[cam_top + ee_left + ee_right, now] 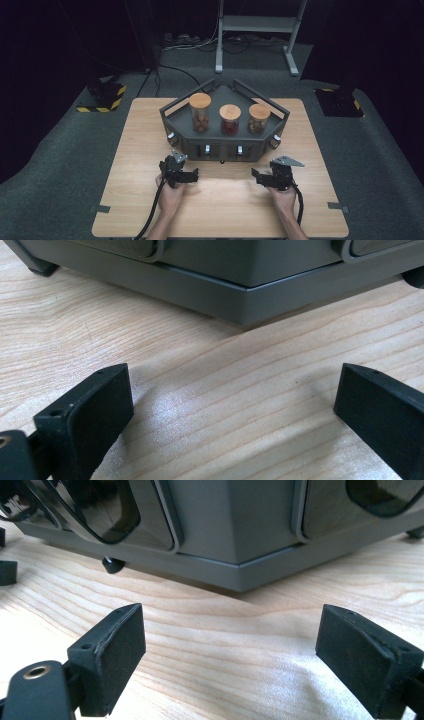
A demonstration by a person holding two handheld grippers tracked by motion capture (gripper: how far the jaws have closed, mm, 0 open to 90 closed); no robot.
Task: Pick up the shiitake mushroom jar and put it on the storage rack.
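You have a light wooden surface [140, 200] in front of you. It stands on a grey carpet floor [50, 200]. A dark grey tray stand [225, 145] with angled sides sits right on the wood, at the far middle part. Its little black feet [112, 564] touch the wood. Three jars with wooden lids [230, 119] stand in a row inside the stand, not on the wood itself.
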